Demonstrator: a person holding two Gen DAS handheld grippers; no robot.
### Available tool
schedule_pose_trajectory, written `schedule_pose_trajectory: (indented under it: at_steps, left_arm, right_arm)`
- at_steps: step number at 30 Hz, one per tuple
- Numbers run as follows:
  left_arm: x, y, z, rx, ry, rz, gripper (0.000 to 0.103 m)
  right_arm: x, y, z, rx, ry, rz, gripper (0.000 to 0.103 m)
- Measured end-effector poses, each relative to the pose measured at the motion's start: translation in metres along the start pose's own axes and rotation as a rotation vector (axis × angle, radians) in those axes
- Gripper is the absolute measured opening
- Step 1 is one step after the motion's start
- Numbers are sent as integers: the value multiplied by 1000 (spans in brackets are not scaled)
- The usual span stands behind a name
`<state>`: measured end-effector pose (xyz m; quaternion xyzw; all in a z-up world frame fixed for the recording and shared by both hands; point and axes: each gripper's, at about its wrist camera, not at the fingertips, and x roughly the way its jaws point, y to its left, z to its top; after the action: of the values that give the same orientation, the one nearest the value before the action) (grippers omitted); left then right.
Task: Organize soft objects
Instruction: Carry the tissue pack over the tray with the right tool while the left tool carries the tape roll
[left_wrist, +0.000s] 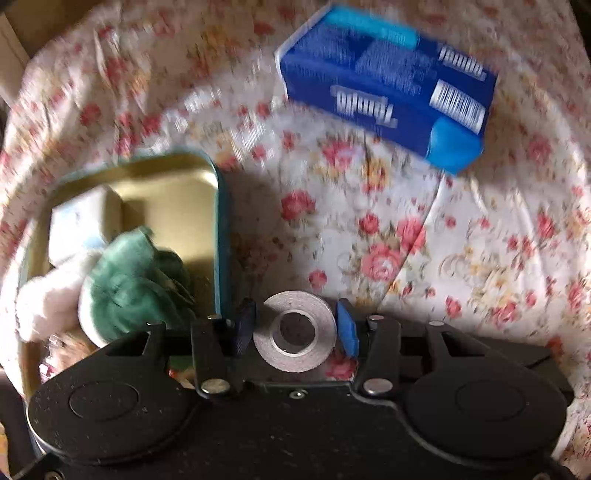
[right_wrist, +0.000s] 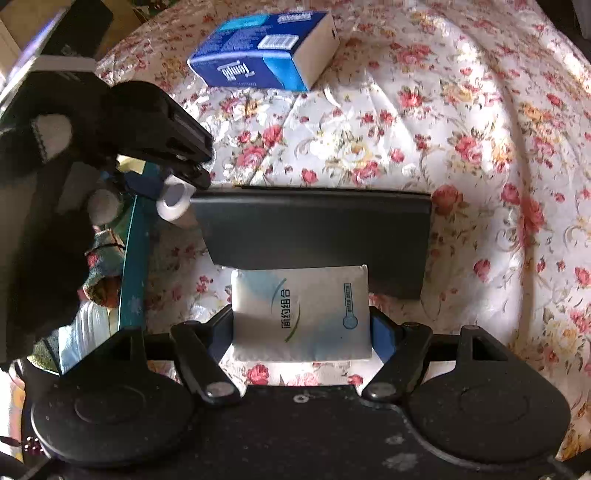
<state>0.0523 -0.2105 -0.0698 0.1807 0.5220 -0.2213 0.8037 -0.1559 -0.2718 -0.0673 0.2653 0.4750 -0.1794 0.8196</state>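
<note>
My left gripper (left_wrist: 295, 328) is shut on a grey tape roll (left_wrist: 295, 330) and holds it just right of a teal tin (left_wrist: 223, 229). The tin holds a green cloth (left_wrist: 136, 284), a white fluffy item (left_wrist: 51, 302) and a white tissue pack (left_wrist: 81, 221). A blue tissue box (left_wrist: 384, 85) lies farther off on the floral cloth. My right gripper (right_wrist: 301, 328) is shut on a white tissue pack (right_wrist: 301, 314) above the cloth. The left gripper with the tape roll (right_wrist: 173, 199) shows in the right wrist view at the tin's rim (right_wrist: 135, 258).
A dark flat box (right_wrist: 317, 232) lies just beyond the white pack. The blue tissue box (right_wrist: 266, 51) sits at the far edge of the floral cloth (right_wrist: 461, 166). Cardboard boxes (right_wrist: 22, 22) stand at the far left.
</note>
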Motion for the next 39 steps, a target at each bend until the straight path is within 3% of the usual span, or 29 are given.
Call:
schedule_pose_trajectory:
  at_steps: [6, 11, 18, 29, 39]
  left_arm:
    - [-48, 13, -3, -33, -89, -62, 47]
    - [-80, 34, -15, -35, -137, -39, 47]
    - [-108, 92, -39, -112, -170, -3, 47]
    - [-113, 158, -70, -194, -150, 27, 47]
    - [-92, 156, -78, -151, -67, -28, 47]
  right_arm:
    - [-5, 2, 2, -25, -34, 5, 73]
    - [-9, 6, 2, -45, -57, 16, 73]
    - [-16, 13, 0, -81, -95, 60, 73]
    - [-26, 33, -5, -140, -143, 122, 73]
    - [-45, 82, 17, -224, -191, 149, 73]
